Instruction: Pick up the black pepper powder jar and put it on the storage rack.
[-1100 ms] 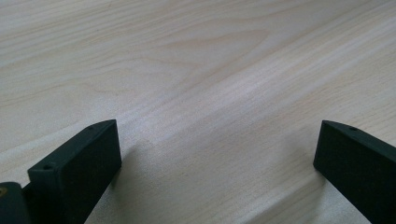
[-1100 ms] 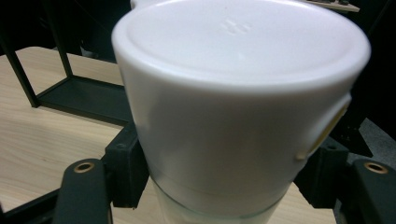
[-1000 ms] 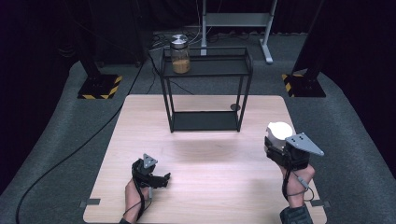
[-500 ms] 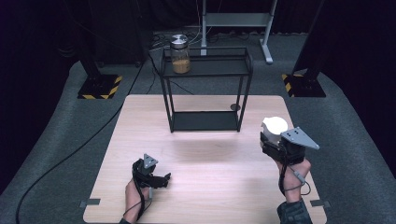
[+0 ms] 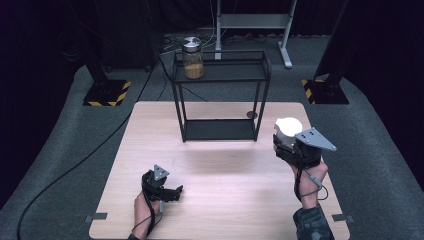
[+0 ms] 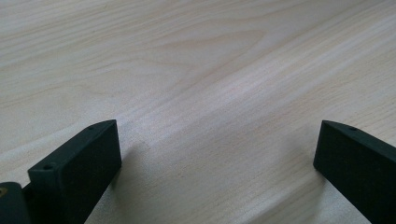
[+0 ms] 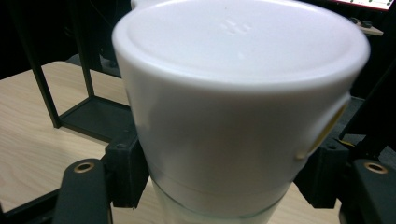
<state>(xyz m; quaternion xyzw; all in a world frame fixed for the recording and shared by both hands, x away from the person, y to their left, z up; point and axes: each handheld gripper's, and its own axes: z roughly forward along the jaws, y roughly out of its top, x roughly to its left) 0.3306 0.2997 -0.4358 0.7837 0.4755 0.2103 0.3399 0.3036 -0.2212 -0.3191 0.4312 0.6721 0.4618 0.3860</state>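
At three o'clock over the pale wooden table [image 5: 220, 200], the right gripper [image 7: 219, 182] clamps a white-lidded clear jar [image 7: 238, 107] just below its broad plastic lid, jaws pressing either side. The glass-like body looks rigid, smooth and likely breakable, so the neck seems the surest hold. At seven o'clock, the left gripper [image 6: 217, 154] rests spread wide, empty.

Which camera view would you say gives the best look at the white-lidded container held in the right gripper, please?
The right gripper view: the white-lidded container sits close up between the black jaws, its lid top and side plain. The high view shows it as a small bright disc at the right gripper. The left gripper view faces the bare table.
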